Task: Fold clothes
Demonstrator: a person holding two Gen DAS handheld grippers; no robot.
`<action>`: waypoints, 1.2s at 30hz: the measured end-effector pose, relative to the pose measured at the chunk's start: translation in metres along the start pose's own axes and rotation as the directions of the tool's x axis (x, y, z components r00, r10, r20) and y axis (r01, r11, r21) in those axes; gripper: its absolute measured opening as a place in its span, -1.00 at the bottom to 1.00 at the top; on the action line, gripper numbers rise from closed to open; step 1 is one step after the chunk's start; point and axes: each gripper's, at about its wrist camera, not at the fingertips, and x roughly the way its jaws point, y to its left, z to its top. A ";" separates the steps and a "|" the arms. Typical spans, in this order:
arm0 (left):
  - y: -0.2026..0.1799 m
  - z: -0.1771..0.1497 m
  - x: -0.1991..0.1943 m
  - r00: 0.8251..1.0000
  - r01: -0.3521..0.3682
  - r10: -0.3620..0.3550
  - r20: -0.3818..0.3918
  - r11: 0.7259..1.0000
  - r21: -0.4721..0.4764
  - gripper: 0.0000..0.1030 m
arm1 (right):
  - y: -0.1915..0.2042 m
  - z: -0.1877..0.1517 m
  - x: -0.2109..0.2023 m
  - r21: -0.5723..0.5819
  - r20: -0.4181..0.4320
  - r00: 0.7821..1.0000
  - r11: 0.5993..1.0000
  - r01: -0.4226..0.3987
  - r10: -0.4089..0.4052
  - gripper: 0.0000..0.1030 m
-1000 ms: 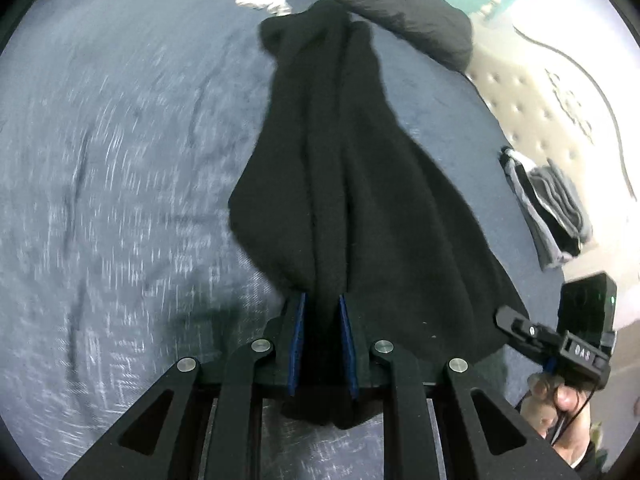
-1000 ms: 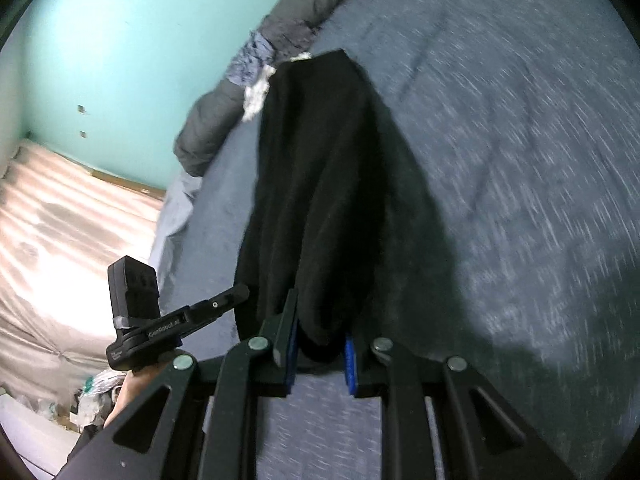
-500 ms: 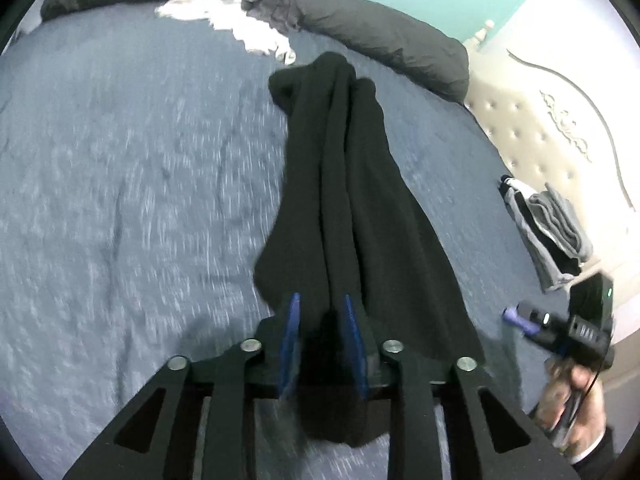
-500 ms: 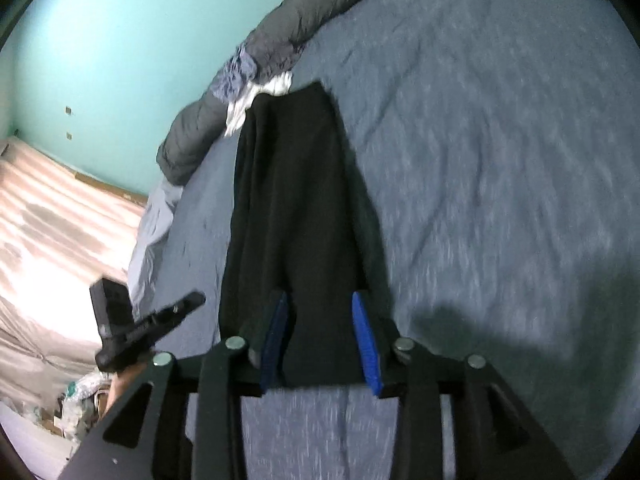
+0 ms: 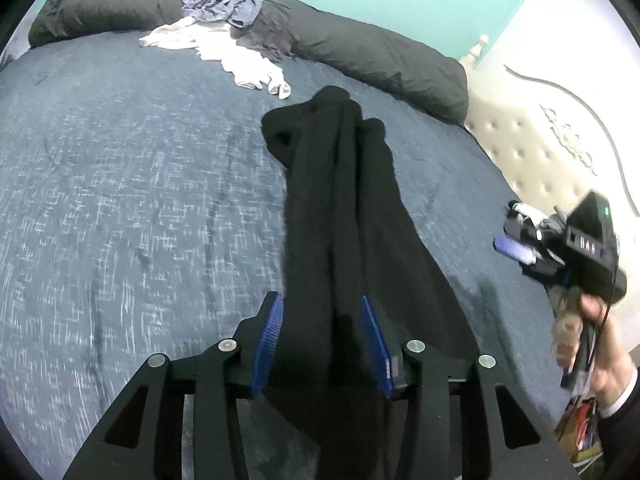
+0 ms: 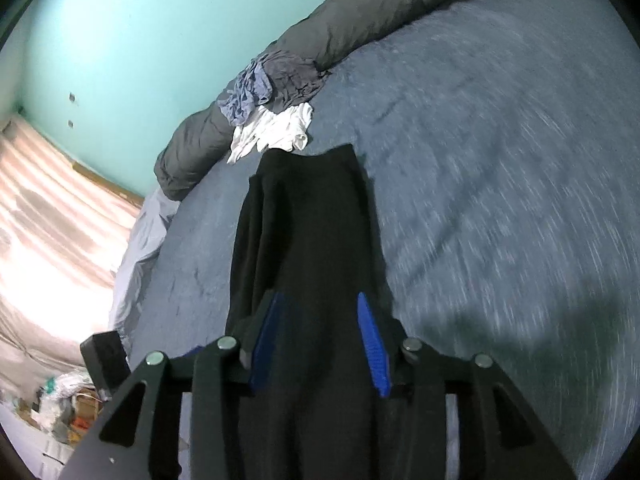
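A long black garment (image 5: 344, 216) lies stretched out on the blue-grey bed cover (image 5: 120, 200), bunched into lengthwise folds. My left gripper (image 5: 322, 312) is open, its blue pads (image 5: 272, 332) either side of the garment's near end. In the right wrist view the same garment (image 6: 304, 232) lies flat, and my right gripper (image 6: 320, 312) is open over its near end. The right gripper (image 5: 560, 240) also shows at the right edge of the left wrist view, held in a hand.
A dark grey rolled duvet (image 5: 360, 52) runs along the far side of the bed with a crumpled blue-grey cloth (image 5: 224, 4) and a white garment (image 5: 224, 48) by it. A tufted headboard (image 5: 540, 152) stands at the right. The floor (image 6: 48, 240) lies beyond the bed's left edge.
Both grippers were shut on the black garment's near end and have opened, letting it go onto the bed. The garment now lies lower and flatter.
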 end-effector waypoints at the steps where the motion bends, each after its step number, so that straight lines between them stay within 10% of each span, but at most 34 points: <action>1: 0.004 0.000 0.001 1.000 -0.006 0.006 0.001 1.000 0.002 -0.10 | 0.005 0.007 0.007 -0.012 -0.003 1.000 1.000 0.003 -0.003 -0.17; 21: 0.046 0.018 -0.011 0.998 -0.042 0.043 0.035 0.998 -0.036 0.08 | 0.081 0.117 0.149 -0.113 -0.005 0.993 0.986 0.118 -0.120 0.28; 36: 0.050 0.015 -0.008 0.999 -0.028 0.030 0.030 0.998 -0.056 0.14 | 0.090 0.140 0.229 -0.246 -0.132 0.932 0.922 0.300 -0.338 0.29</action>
